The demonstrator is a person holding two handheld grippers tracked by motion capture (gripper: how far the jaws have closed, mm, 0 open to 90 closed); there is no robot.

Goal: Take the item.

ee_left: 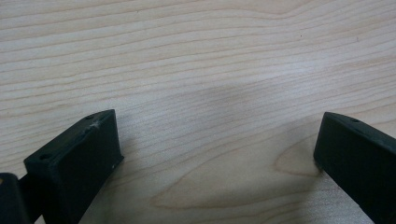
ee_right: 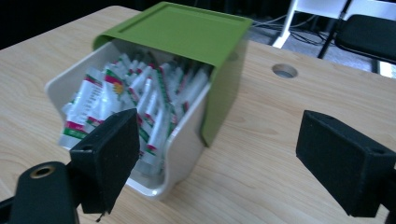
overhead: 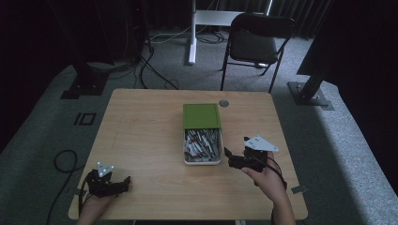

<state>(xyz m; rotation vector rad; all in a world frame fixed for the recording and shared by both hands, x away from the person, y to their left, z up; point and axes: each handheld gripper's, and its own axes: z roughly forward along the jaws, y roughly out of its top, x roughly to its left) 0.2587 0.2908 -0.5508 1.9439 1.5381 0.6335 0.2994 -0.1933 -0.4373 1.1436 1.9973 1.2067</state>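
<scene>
Light wood-grain table (overhead: pixel 141 136) w/ round cable hole (overhead: pixel 224 103) near far edge, on grey carpet; dark curtains, black folding chair (overhead: pixel 256 40) and white stand (overhead: pixel 193 28) behind. Centre: white box (overhead: pixel 202 161) of sachets (overhead: pixel 202 143), green lid (overhead: pixel 201 116) slid halfway back. Left gripper (overhead: pixel 123 182) at near-left corner, jaws apart, empty, over bare wood. Right gripper (overhead: pixel 228 156) just right of box, jaws apart, empty.

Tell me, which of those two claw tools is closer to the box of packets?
The right gripper, just beside the box at its near right corner, fingers apart and aimed at it. The left gripper sits off at the table's near left corner.
</scene>
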